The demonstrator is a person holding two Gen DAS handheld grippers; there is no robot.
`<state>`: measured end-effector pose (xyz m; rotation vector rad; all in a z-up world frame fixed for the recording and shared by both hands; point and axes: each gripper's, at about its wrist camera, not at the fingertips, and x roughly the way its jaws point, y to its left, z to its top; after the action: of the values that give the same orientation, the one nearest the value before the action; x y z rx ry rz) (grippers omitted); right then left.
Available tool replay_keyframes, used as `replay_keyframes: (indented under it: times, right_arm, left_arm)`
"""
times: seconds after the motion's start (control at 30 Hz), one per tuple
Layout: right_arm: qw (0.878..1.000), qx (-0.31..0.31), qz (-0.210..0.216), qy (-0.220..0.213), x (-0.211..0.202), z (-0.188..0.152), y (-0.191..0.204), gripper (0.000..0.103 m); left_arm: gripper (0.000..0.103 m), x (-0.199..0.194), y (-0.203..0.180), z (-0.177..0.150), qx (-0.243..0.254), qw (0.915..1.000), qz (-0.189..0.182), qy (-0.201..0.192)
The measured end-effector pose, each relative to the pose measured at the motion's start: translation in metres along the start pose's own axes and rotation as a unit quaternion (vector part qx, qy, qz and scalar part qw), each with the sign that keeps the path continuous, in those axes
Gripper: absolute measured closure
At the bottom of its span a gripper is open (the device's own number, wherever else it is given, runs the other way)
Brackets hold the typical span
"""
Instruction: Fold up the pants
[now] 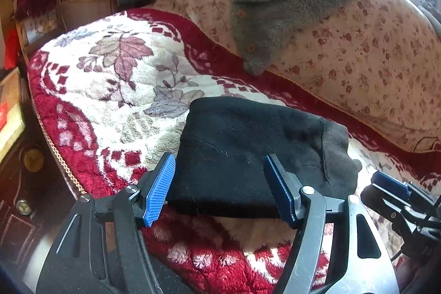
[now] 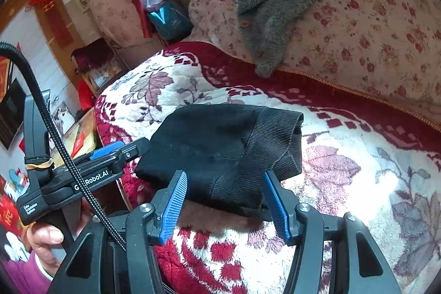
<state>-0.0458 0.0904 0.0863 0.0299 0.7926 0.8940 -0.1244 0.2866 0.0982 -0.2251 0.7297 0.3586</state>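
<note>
The black pants (image 1: 248, 150) lie folded into a compact bundle on the red and white floral blanket (image 1: 110, 90). They also show in the right wrist view (image 2: 220, 150), with the ribbed waistband at the right. My left gripper (image 1: 220, 189) is open, its blue pads either side of the bundle's near edge, holding nothing. My right gripper (image 2: 226, 203) is open at the bundle's near right edge, empty. The left gripper also shows in the right wrist view (image 2: 110, 153), at the bundle's left side. The right gripper shows at the right edge of the left wrist view (image 1: 391, 186).
A grey fleece garment (image 1: 281, 4) hangs over the flowered sofa back (image 1: 372, 51). The blanket's edge (image 1: 55, 156) drops off at the left toward dark furniture. A teal bag (image 2: 168, 18) and boxes stand beyond the far end.
</note>
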Motion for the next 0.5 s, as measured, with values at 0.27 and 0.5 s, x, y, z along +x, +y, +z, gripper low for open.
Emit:
replay_keyframes:
  times: [0.27, 0.5]
  right_arm:
    - [1.0, 0.002, 0.01, -0.011, -0.016, -0.004, 0.001, 0.048]
    - [1.0, 0.003, 0.011, -0.02, -0.028, -0.008, -0.001, 0.048]
  left_arm:
    - [0.035, -0.02, -0.01, -0.004, 0.005, 0.9999, 0.006, -0.015]
    - [0.035, -0.035, -0.023, -0.009, 0.014, 0.9995, 0.011, -0.027]
